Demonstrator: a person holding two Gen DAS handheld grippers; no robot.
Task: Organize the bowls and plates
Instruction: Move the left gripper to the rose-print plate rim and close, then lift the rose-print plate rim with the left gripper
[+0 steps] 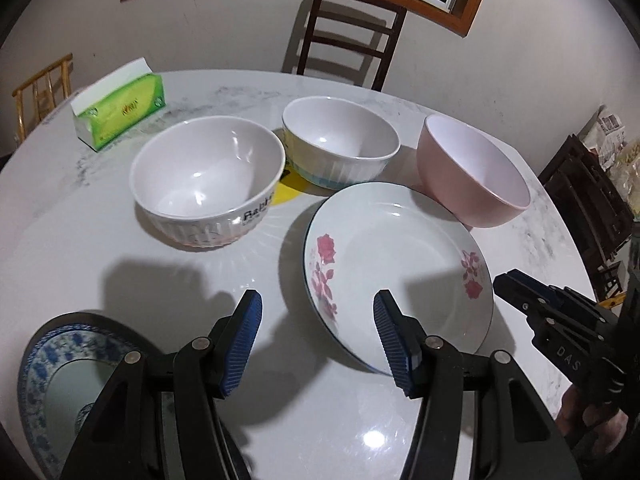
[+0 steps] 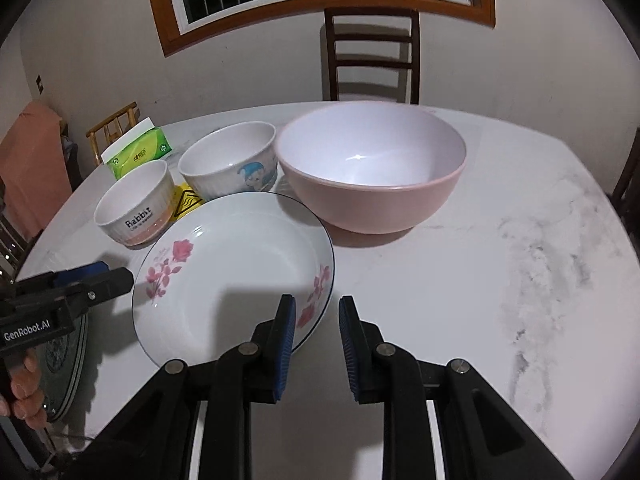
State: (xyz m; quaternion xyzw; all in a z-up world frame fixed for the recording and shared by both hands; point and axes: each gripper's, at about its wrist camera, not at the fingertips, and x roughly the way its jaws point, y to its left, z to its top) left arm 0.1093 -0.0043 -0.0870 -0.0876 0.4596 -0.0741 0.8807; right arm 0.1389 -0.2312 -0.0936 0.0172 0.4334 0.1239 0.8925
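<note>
A white plate with pink flowers lies on the marble table in front of three bowls: a ribbed "Rabbit" bowl, a cartoon-printed bowl and a large pink bowl. My left gripper hovers open, its fingers standing either side of the plate's left rim without touching it. My right gripper is at the plate's right rim with a narrow gap between its pads and nothing pinched. A blue-and-white patterned plate lies at the near left.
A green tissue pack stands at the far left of the table. A yellow sticker lies between the bowls. A dark wooden chair stands behind the table under a window. The table's right part is bare marble.
</note>
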